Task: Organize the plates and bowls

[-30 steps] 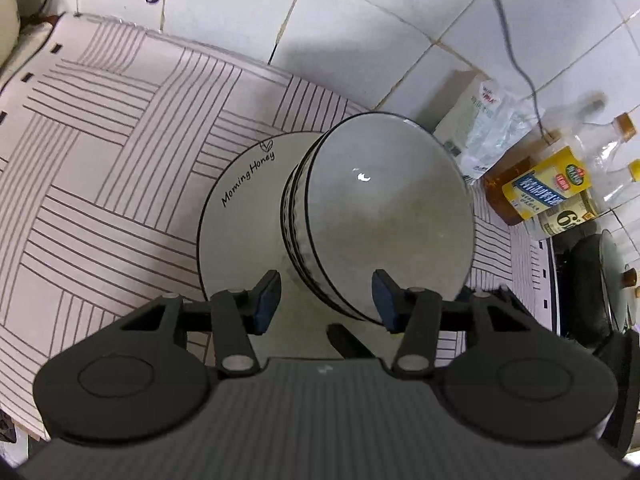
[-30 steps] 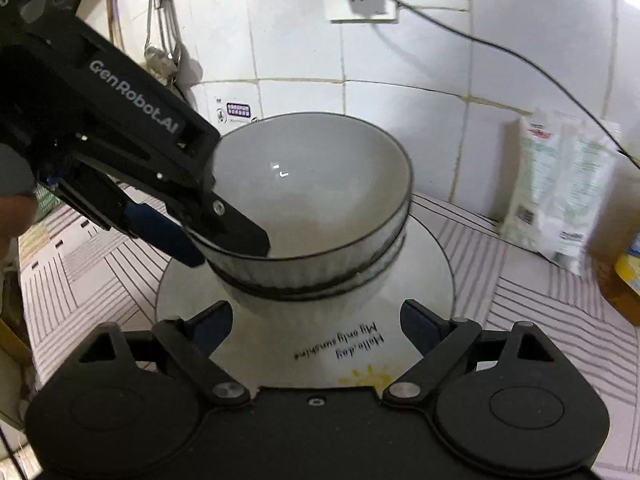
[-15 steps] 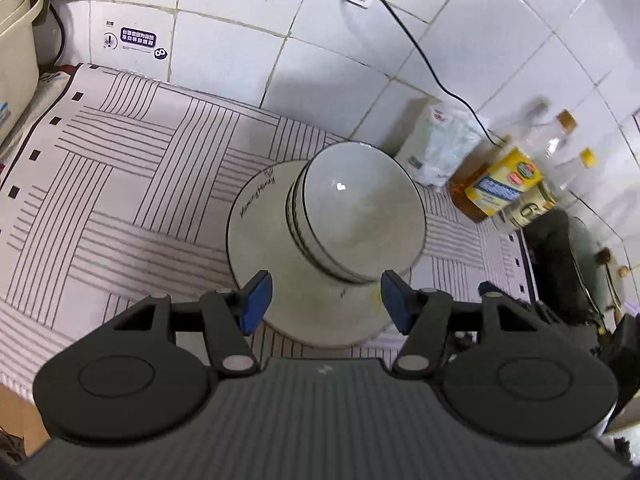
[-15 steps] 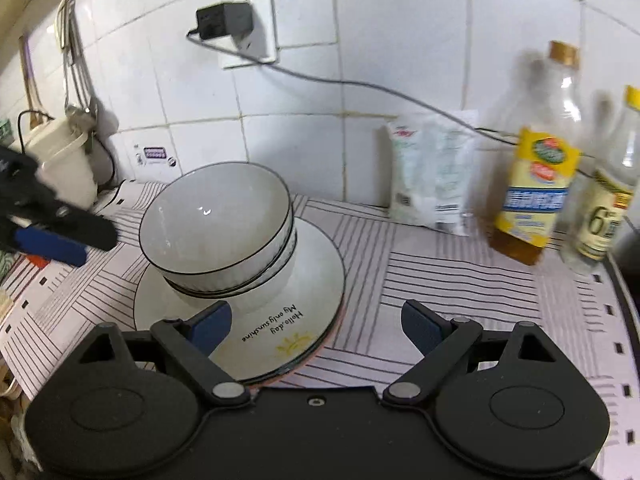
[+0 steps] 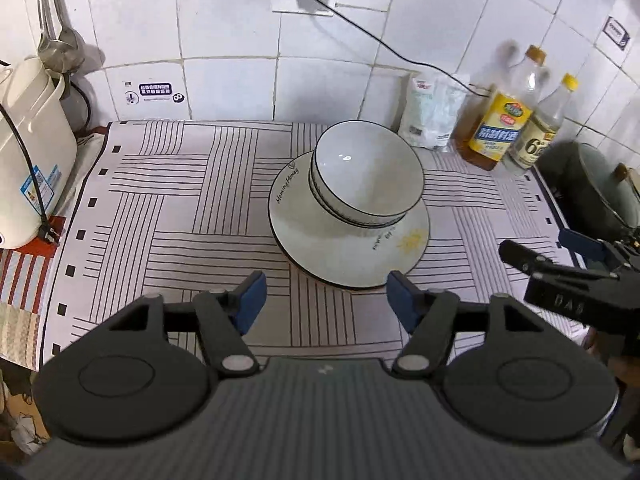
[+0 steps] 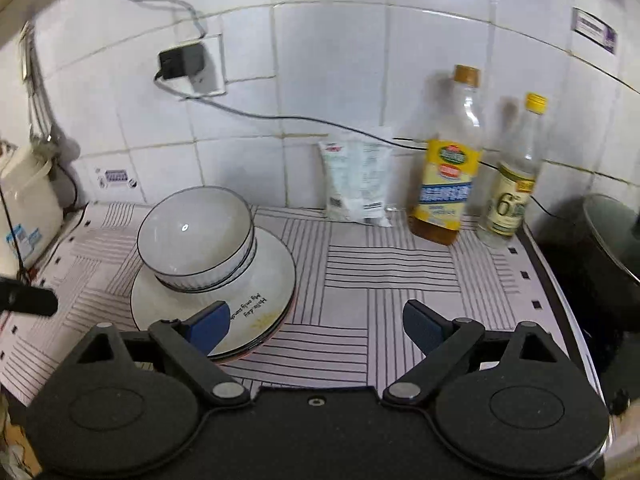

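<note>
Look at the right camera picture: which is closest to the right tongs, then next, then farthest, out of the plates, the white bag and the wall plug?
1. Plates: nearest to the right tongs, just behind their left pad.
2. White bag: farther back, against the wall.
3. Wall plug: farthest, high on the tiles, upper left.

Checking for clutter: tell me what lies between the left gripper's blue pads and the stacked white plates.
Nothing but bare striped mat lies between the open, empty left gripper and the stacked white plates, as the left wrist view shows.
</note>
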